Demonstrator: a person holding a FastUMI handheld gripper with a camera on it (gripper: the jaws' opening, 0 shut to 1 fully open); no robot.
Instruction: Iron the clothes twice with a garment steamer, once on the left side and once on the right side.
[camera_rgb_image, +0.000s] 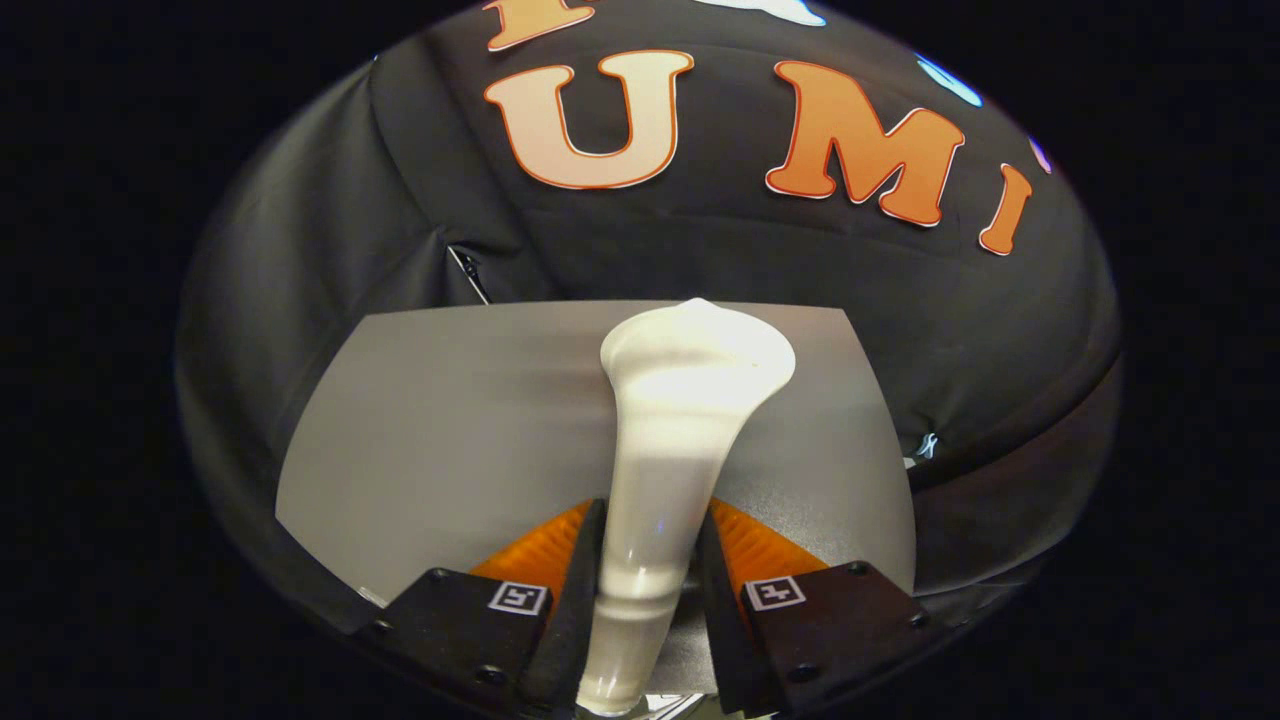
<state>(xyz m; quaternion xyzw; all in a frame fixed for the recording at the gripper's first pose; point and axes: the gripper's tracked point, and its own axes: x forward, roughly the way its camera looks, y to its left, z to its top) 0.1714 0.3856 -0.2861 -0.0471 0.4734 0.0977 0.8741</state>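
White plastic steamer (668, 440) is sitting between the two fingers of the claw (650, 570), handle down and flared head pointing forward. I am holding it above the grey counter (440, 430), with the head reaching to the counter's far edge and the black cloth wall (330, 230) rising beyond.

Task status: I am judging the pick-up step as complete, since the steamer is already in hand. No garment is identifiable ahead of the head from this view, so I cannot tell whether either pass, left side or right side, has been made. I am treating both passes as outstanding.

Claw status: the fingers are closed to a narrow gap, just the width of the handle, and both inner faces are pressing on the handle's sides. The grip appears centred, with the handle running straight along the finger line. The steamer's lower end is passing down out of sight between the finger bases.
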